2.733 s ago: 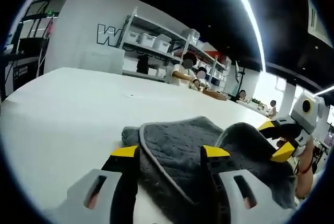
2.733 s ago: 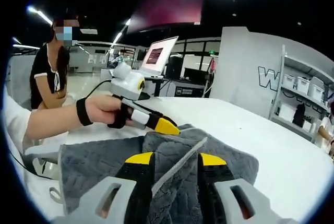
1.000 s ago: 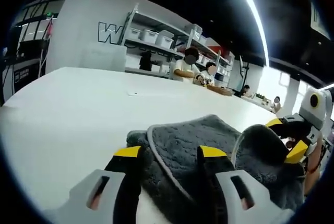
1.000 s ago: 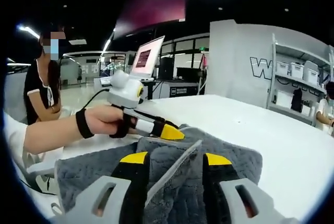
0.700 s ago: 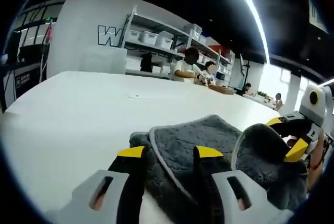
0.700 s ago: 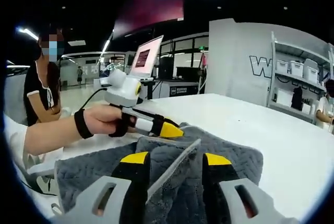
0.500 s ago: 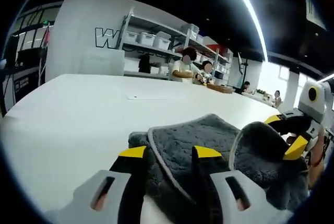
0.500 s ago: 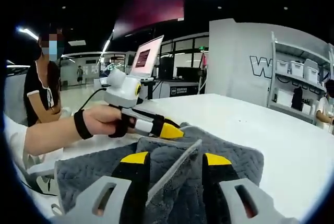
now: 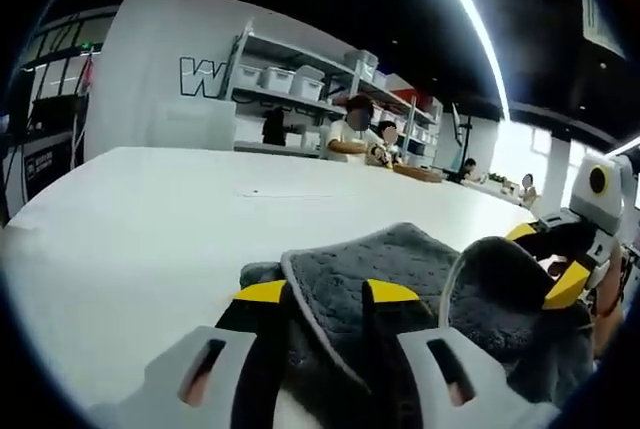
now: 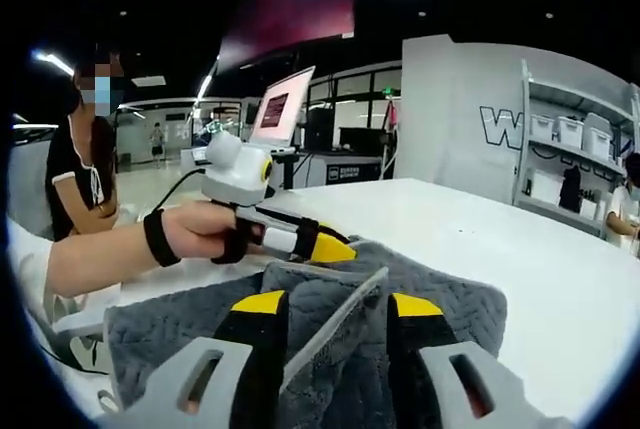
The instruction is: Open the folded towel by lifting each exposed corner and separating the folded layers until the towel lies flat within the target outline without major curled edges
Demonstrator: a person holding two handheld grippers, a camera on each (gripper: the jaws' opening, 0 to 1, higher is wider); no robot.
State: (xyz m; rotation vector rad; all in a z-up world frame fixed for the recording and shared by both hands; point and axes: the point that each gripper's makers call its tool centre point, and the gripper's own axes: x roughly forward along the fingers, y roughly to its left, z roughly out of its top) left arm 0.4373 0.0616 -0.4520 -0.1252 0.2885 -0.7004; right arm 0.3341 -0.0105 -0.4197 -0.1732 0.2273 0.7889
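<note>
A dark grey towel with pale piping lies folded on the white table. My left gripper stands over its near corner, jaws apart, the piped edge running between them. To the right, my right gripper straddles a raised hump of the towel. In the right gripper view, the right gripper is open with the towel's piped edge slanting up between its jaws. Just beyond it, the left gripper, held by a hand, touches the towel's far edge.
The white table stretches wide and bare beyond the towel. A person stands at its left end near a laptop. Shelves with boxes and seated people lie far behind.
My left gripper's jaws have drawn closer together around the towel's edge. The right gripper and the towel have hardly shifted.
</note>
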